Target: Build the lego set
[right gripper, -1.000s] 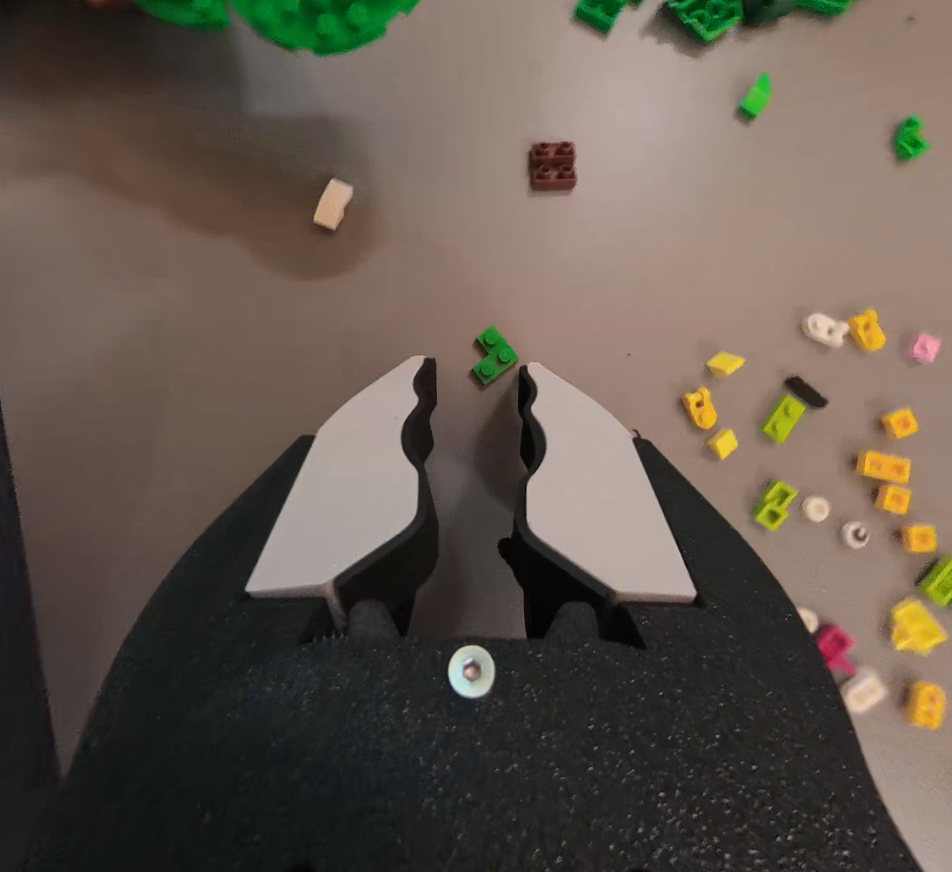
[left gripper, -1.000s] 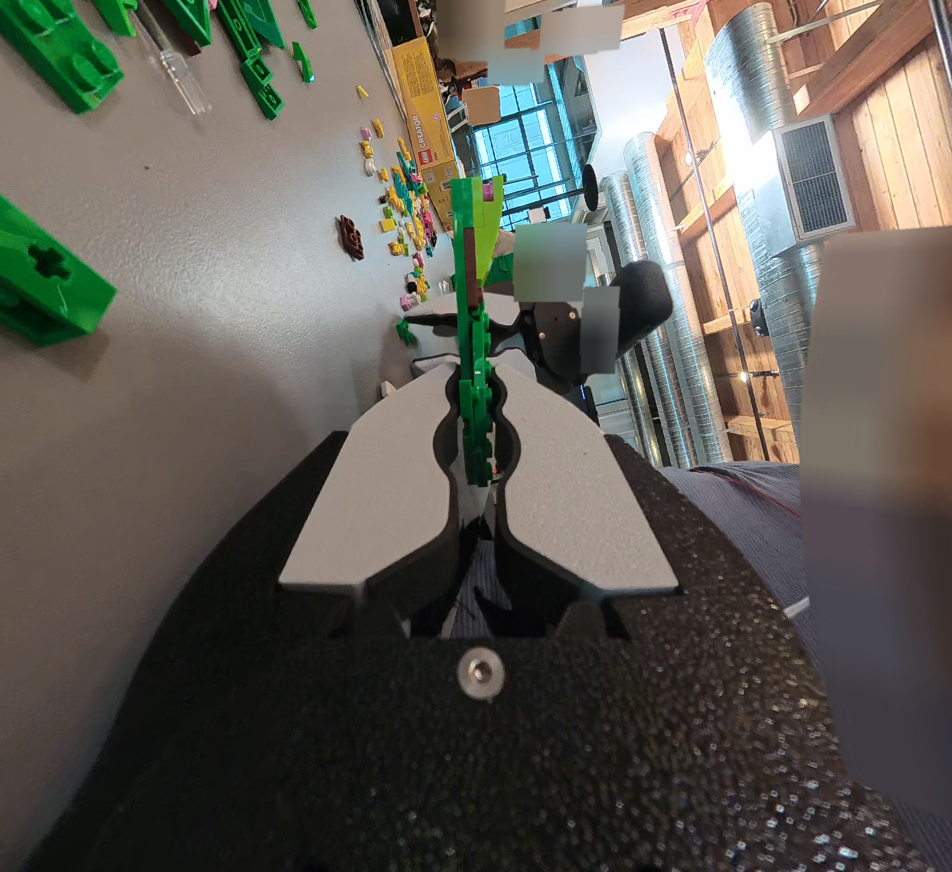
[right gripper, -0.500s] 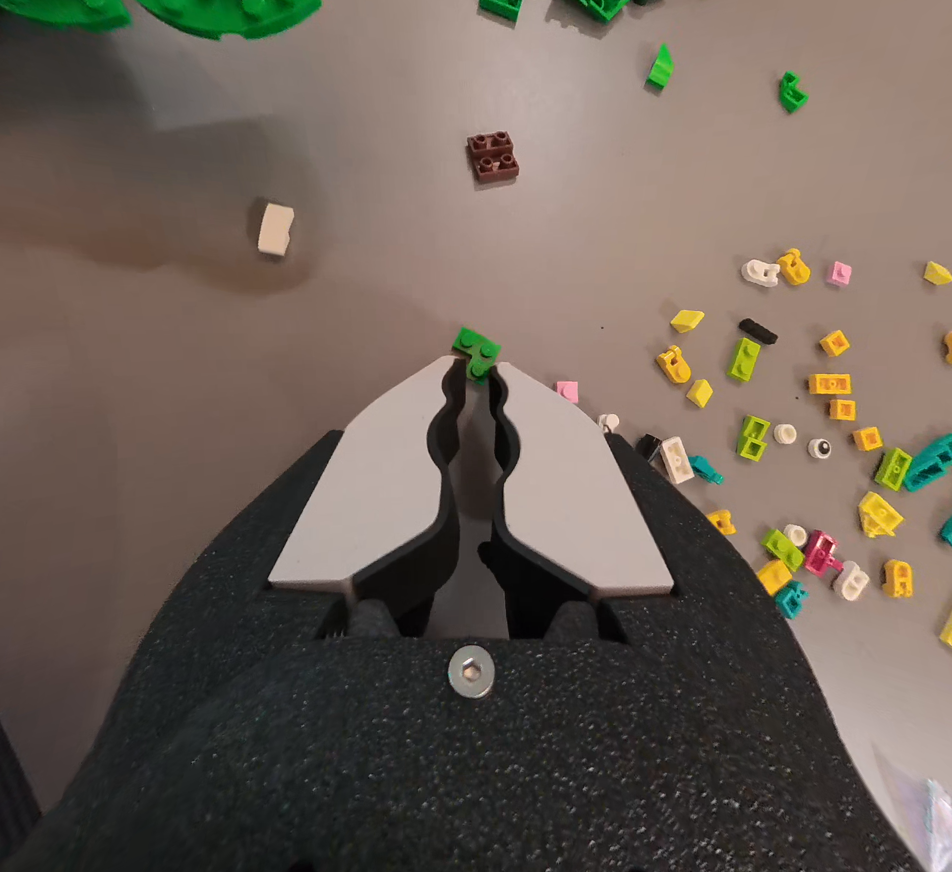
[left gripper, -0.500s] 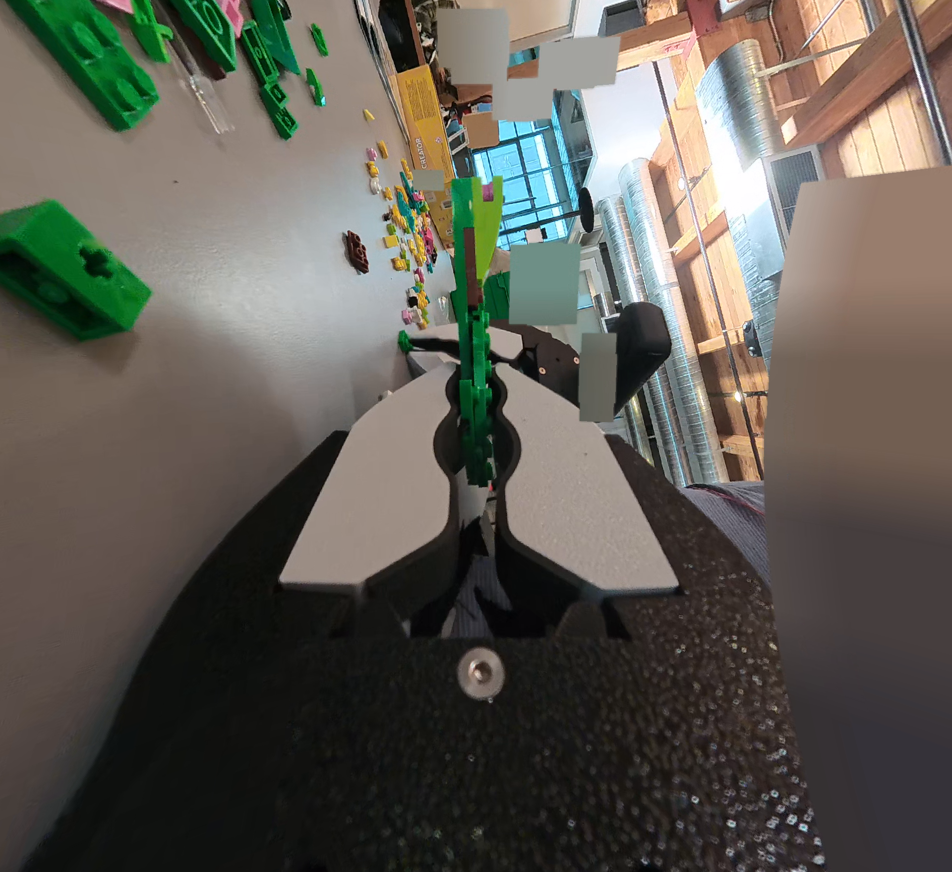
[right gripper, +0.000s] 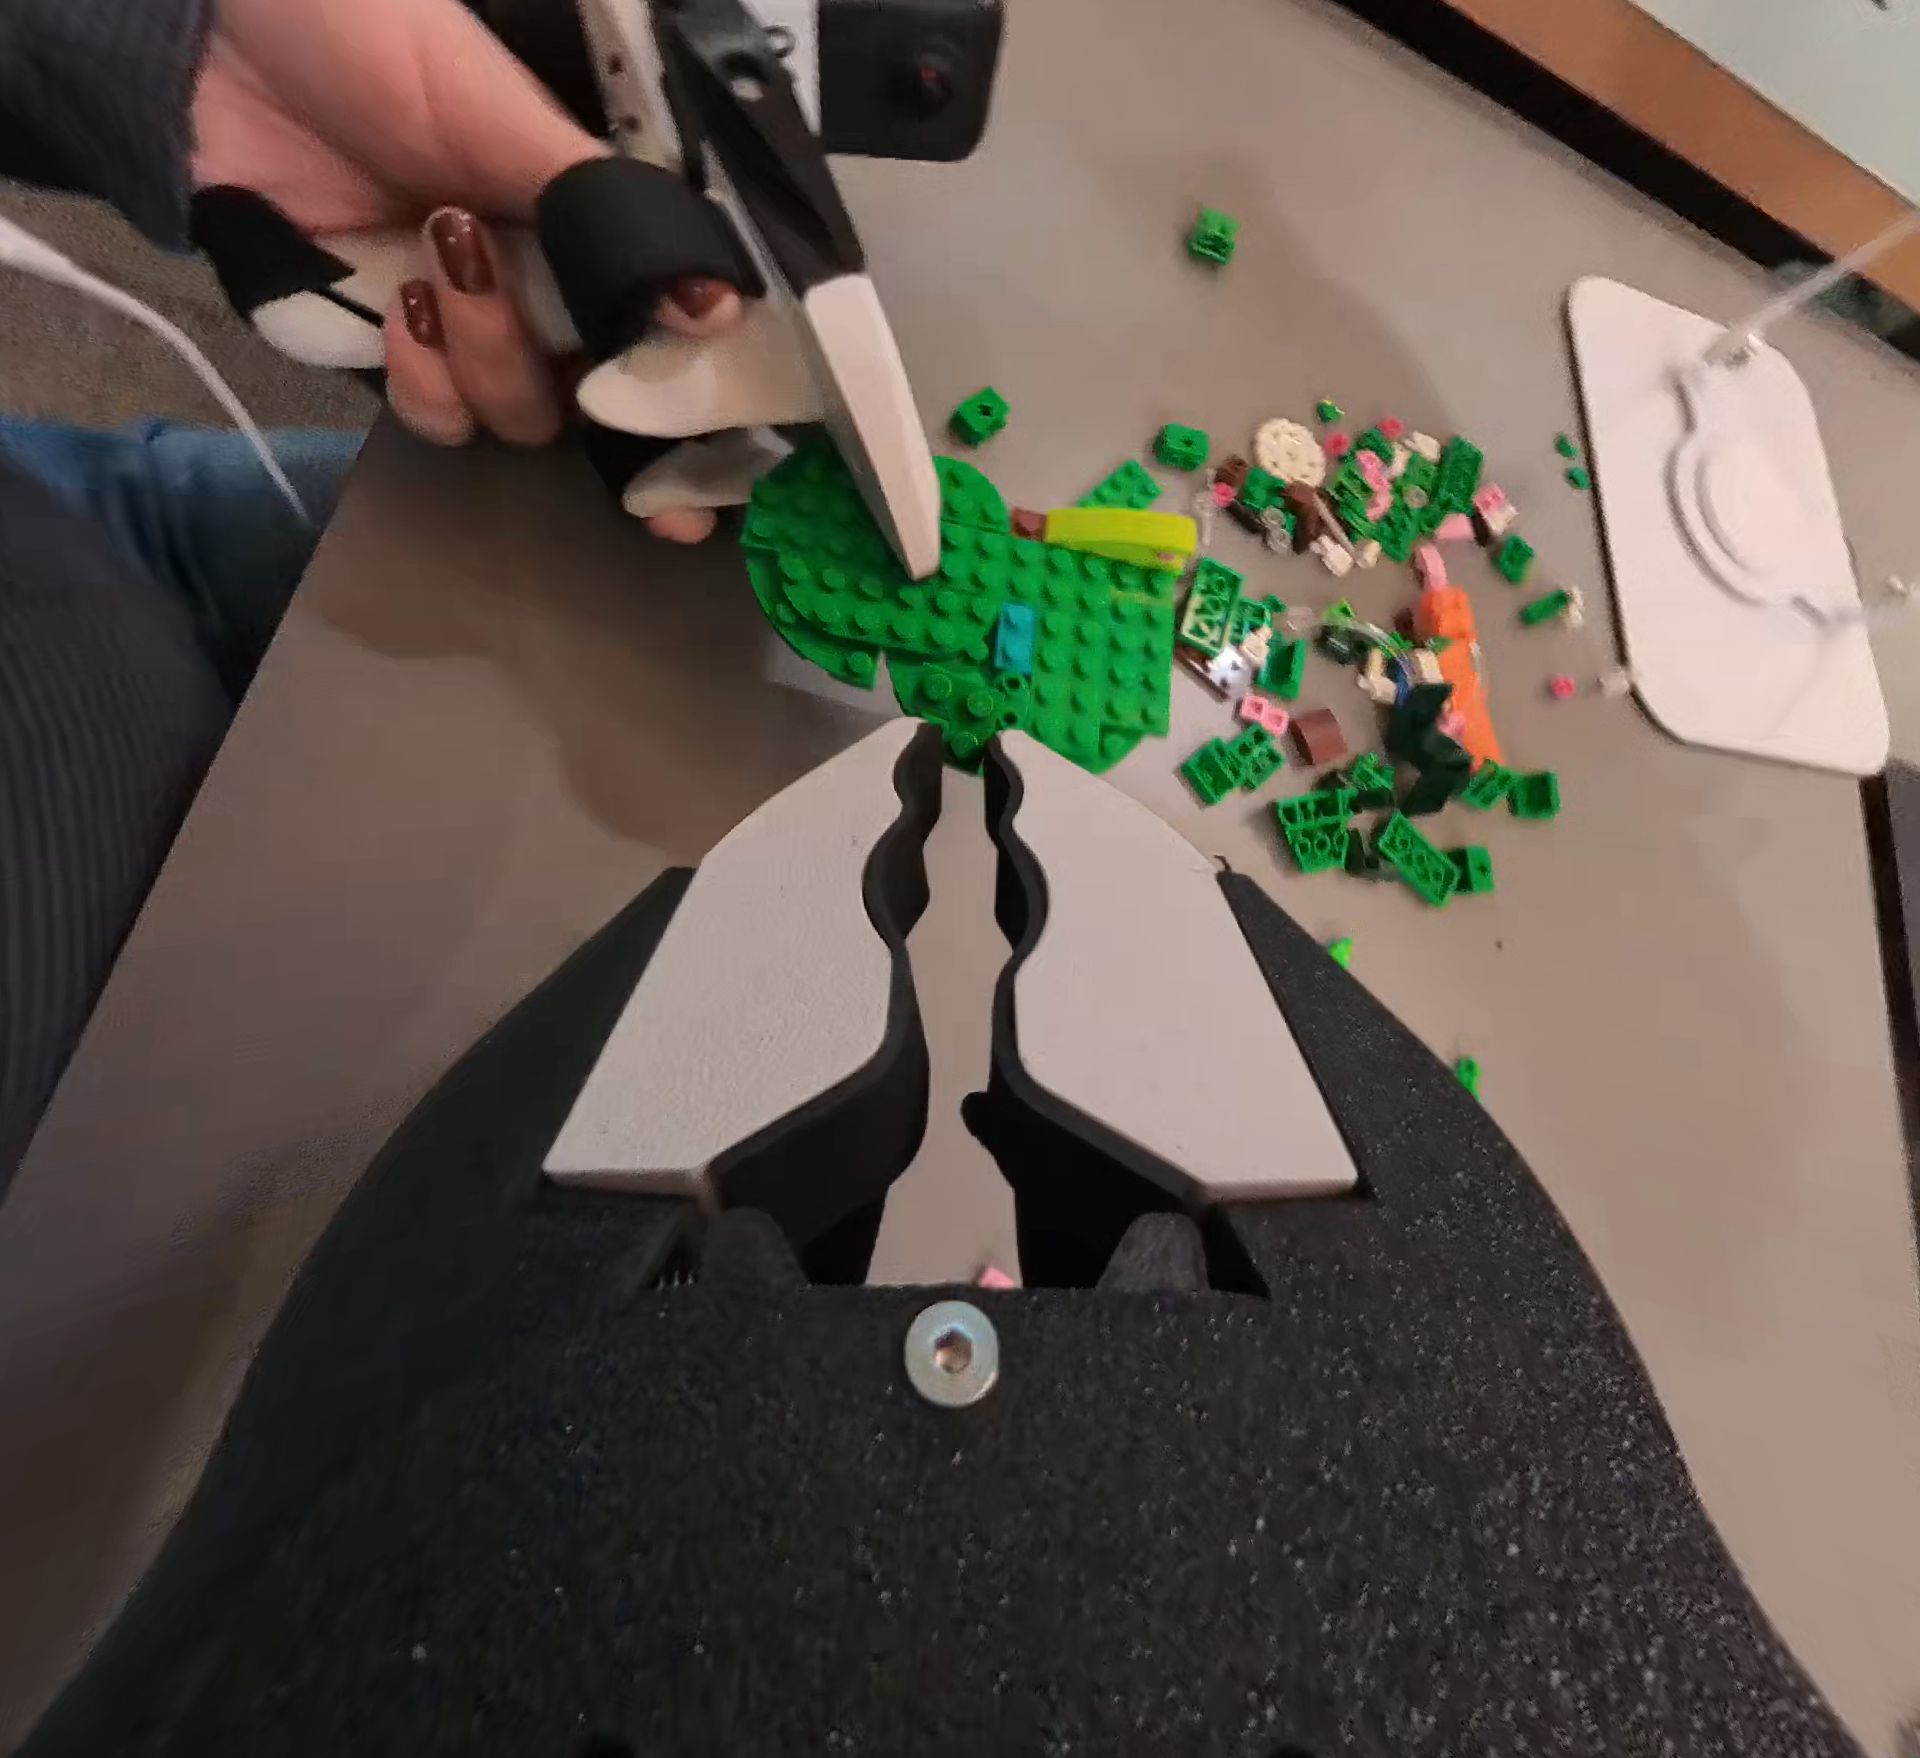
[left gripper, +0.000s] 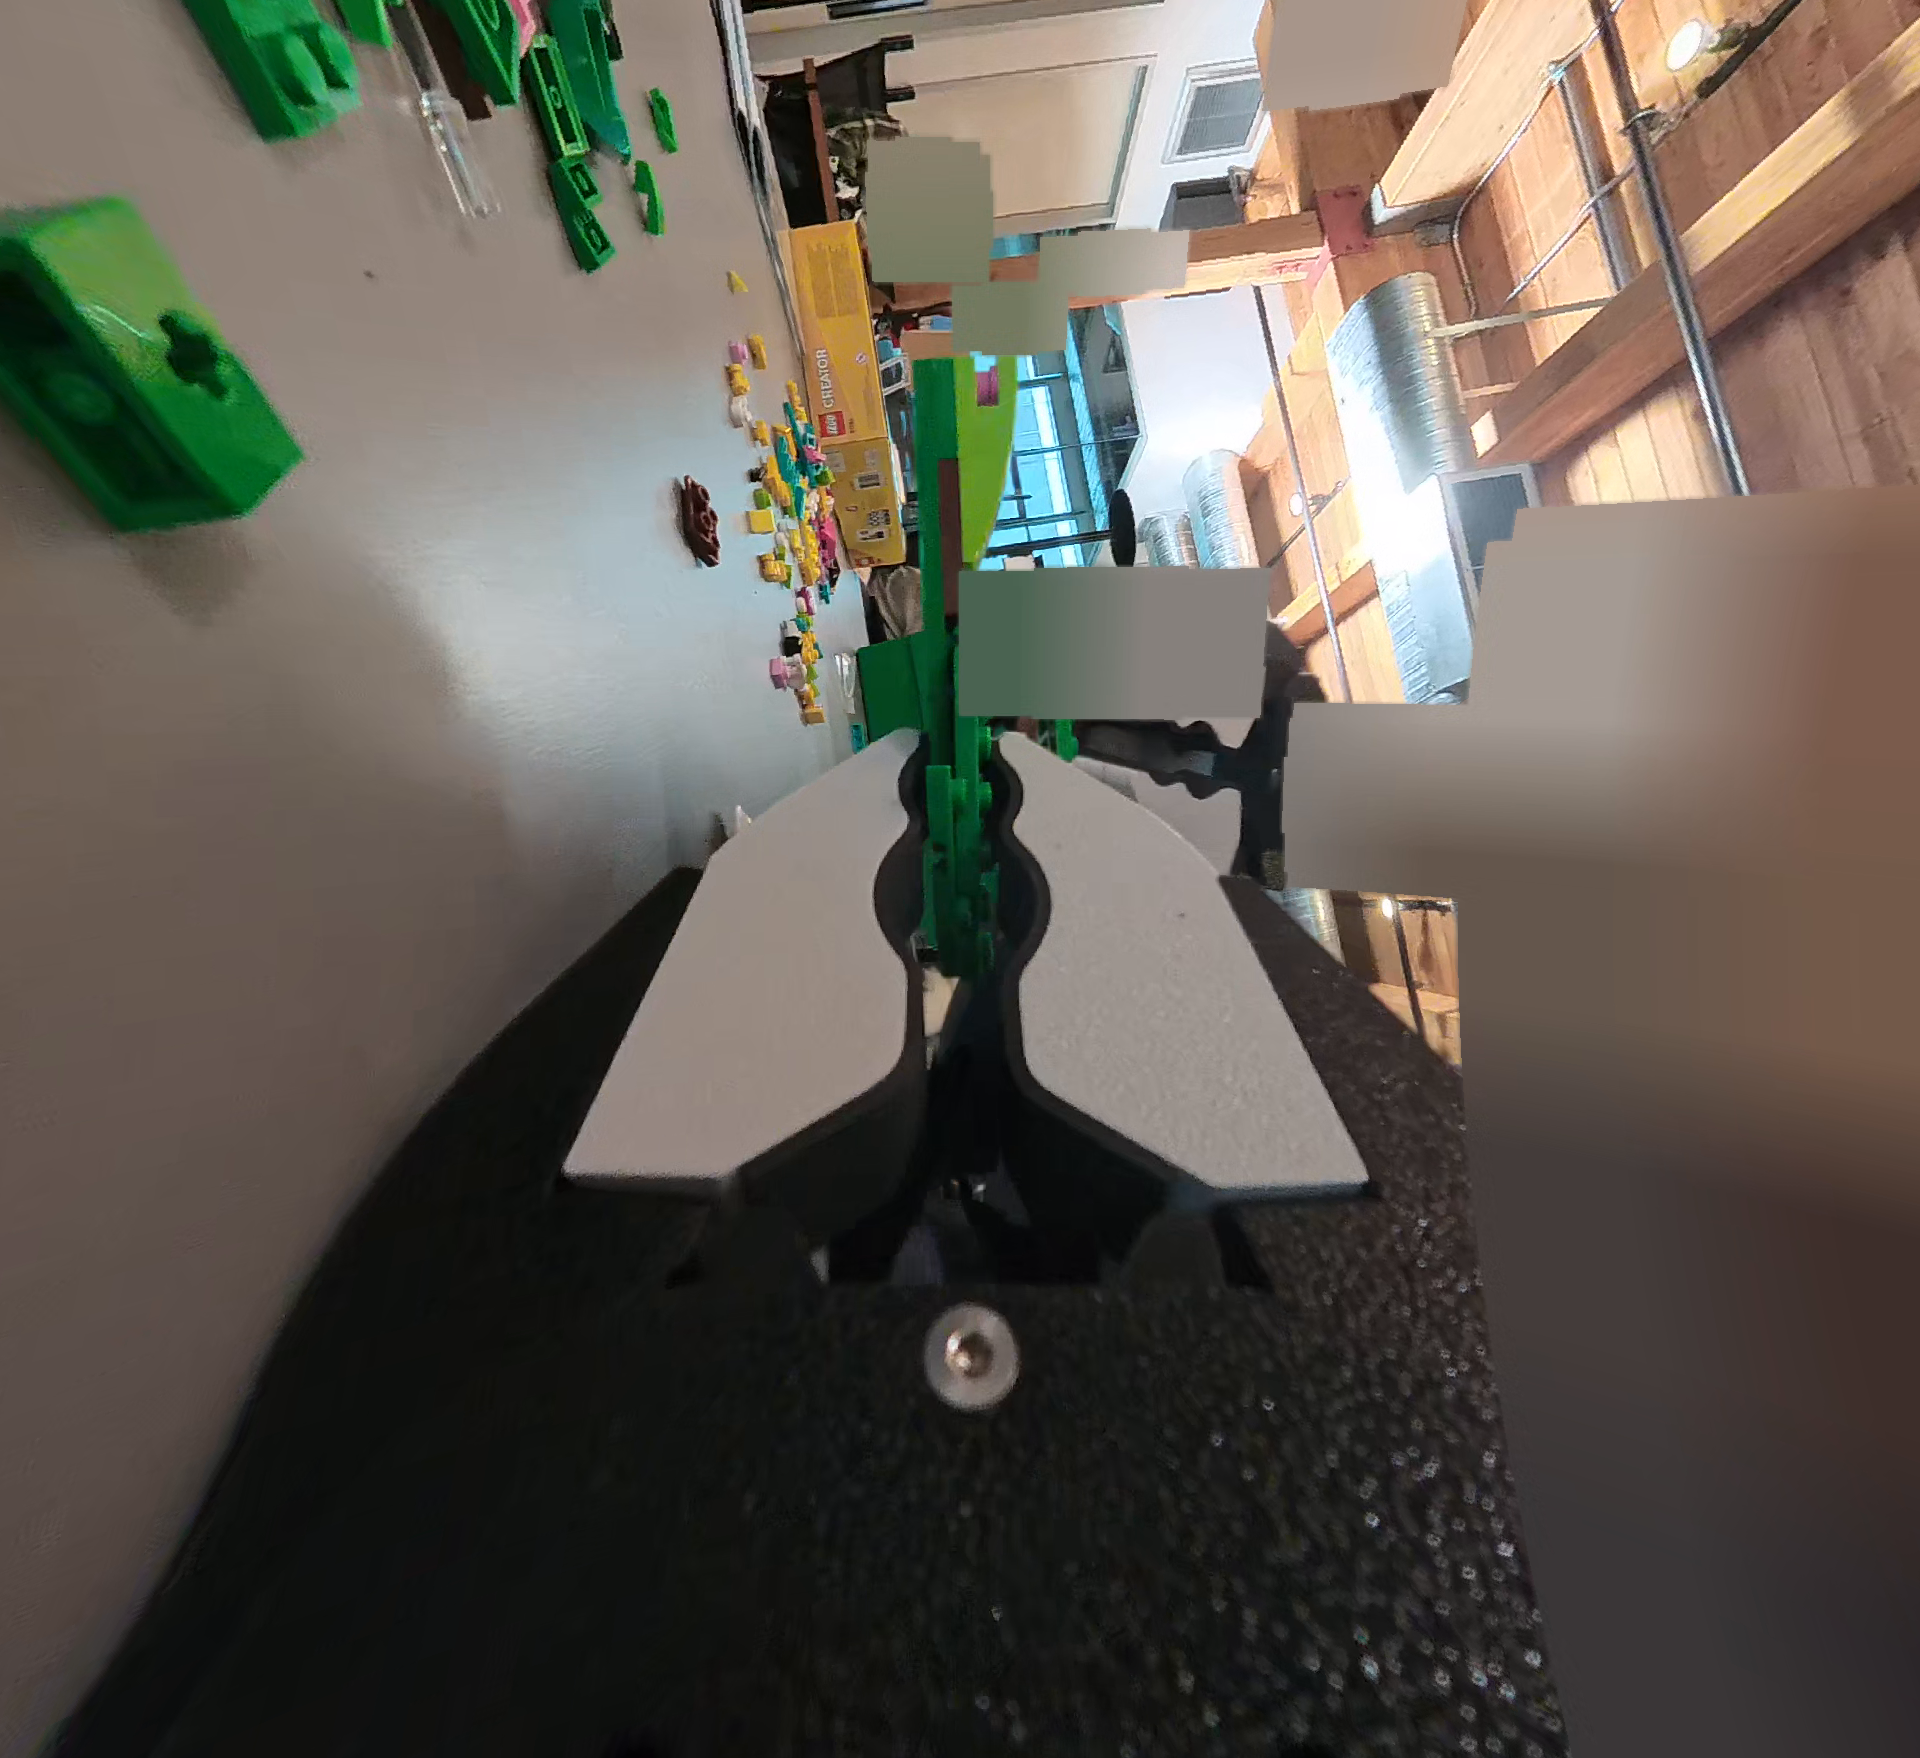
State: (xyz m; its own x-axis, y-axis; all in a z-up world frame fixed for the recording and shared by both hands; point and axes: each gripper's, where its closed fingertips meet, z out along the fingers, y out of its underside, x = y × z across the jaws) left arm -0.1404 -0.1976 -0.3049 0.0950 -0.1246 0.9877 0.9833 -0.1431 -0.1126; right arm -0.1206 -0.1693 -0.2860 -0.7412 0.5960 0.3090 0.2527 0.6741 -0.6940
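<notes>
Green plate assembly (left gripper: 951, 835) between left tongs (left gripper: 956, 752)

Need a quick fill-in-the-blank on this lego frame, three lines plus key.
1. The left claw is ___ on the plate assembly.
2. The right claw pinches a small piece coloured ___.
3. In the right wrist view, the loose brick pile lies to the ___ of the plate assembly.

Missing words: shut; green; right

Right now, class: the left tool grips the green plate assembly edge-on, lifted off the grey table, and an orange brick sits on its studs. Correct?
Not quite. The brick on the green plate assembly is teal, not orange, as the right wrist view shows. The left tool does grip it edge-on above the grey table.
</notes>
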